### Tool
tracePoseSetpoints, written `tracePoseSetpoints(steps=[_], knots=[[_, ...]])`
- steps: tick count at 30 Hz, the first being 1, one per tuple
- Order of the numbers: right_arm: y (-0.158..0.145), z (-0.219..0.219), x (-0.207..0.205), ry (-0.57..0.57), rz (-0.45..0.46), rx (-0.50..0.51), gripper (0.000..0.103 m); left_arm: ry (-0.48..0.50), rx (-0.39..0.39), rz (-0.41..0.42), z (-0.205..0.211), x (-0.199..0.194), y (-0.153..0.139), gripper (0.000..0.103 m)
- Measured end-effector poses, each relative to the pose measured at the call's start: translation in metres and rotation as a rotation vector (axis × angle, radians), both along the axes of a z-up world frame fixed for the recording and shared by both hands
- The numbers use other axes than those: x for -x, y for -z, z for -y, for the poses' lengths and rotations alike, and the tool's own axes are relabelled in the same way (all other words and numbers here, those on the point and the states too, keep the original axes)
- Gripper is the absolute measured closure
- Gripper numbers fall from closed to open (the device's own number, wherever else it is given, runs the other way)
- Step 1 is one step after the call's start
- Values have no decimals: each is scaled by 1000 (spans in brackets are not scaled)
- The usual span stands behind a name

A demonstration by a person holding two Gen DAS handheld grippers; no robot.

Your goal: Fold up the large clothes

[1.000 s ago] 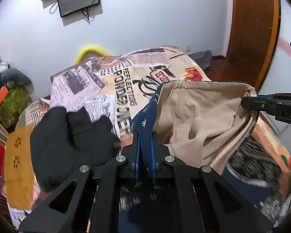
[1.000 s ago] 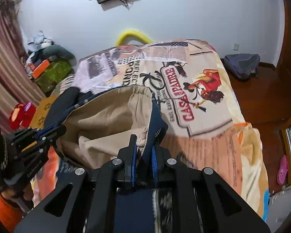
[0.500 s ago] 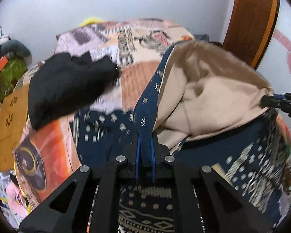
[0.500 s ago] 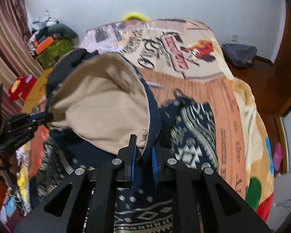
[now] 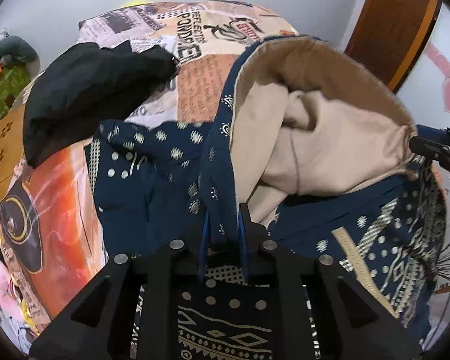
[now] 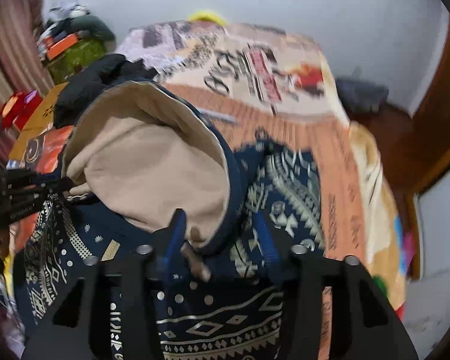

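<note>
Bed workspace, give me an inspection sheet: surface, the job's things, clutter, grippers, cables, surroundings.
Surface: bed covered by a printed blanket.
Job's things: navy patterned garment, lower part spread on the bed, top edge lifted so its beige lining shows.
Clutter: black garment bunched on the bed beside it.
Grippers: left gripper shut on the navy hem; right gripper has its jaws apart, with the hem lying between them.
Cables: nothing seen clearly.
Surroundings: wooden door, pile of belongings by the wall, dark bag on the floor.
</note>
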State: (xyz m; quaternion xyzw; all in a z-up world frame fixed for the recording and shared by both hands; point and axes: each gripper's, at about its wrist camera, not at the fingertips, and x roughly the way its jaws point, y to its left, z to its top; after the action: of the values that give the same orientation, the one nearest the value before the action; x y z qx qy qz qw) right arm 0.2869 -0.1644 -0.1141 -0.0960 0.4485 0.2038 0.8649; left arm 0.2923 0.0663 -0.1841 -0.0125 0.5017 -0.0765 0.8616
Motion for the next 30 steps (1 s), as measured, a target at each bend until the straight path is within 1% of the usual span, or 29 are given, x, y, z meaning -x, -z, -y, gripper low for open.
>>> tracePoseSetpoints(steps=[2, 5, 7, 9, 11, 14, 16, 19, 21, 22, 23, 24, 25, 28, 30], knots=[[-6, -2, -1, -18, 25, -16, 50, 2, 13, 15, 0, -4, -7, 77], [-10, -6, -14, -11, 20, -60, 49, 8, 22, 40, 0, -16, -14, 72], [-7, -10, -27, -2, 0, -87, 49, 12, 26, 48, 1, -26, -16, 68], [-2, -13, -41, 12, -34, -111, 49, 15, 29, 48, 2, -39, -15, 68], [6, -16, -57, 35, -90, -126, 49, 16, 31, 45, 3, -54, -12, 68], [18, -18, -74, 51, -158, -175, 49, 24, 41, 41, 6, -70, -8, 68], [23, -22, -80, 55, -174, -186, 49, 32, 45, 45, 9, -77, -6, 68], [27, -30, -82, 13, -154, -205, 49, 43, 55, 58, 13, -86, -5, 68], [28, -36, -82, -9, -134, -208, 58, 38, 54, 73, 14, -91, -5, 68], [28, -39, -81, -15, -128, -206, 71, 33, 55, 81, 15, -92, -6, 70], [29, -41, -83, -18, -130, -209, 88, 36, 67, 93, 15, -92, -8, 82], [29, -41, -84, -17, -135, -216, 94, 40, 77, 102, 17, -92, -9, 90], [30, -41, -85, -13, -142, -223, 95, 48, 81, 103, 18, -92, -10, 98], [24, -38, -83, -6, -129, -227, 97, 68, 101, 128, 20, -83, -20, 98], [14, -32, -76, -8, -128, -249, 97, 89, 117, 135, 20, -73, -30, 98]])
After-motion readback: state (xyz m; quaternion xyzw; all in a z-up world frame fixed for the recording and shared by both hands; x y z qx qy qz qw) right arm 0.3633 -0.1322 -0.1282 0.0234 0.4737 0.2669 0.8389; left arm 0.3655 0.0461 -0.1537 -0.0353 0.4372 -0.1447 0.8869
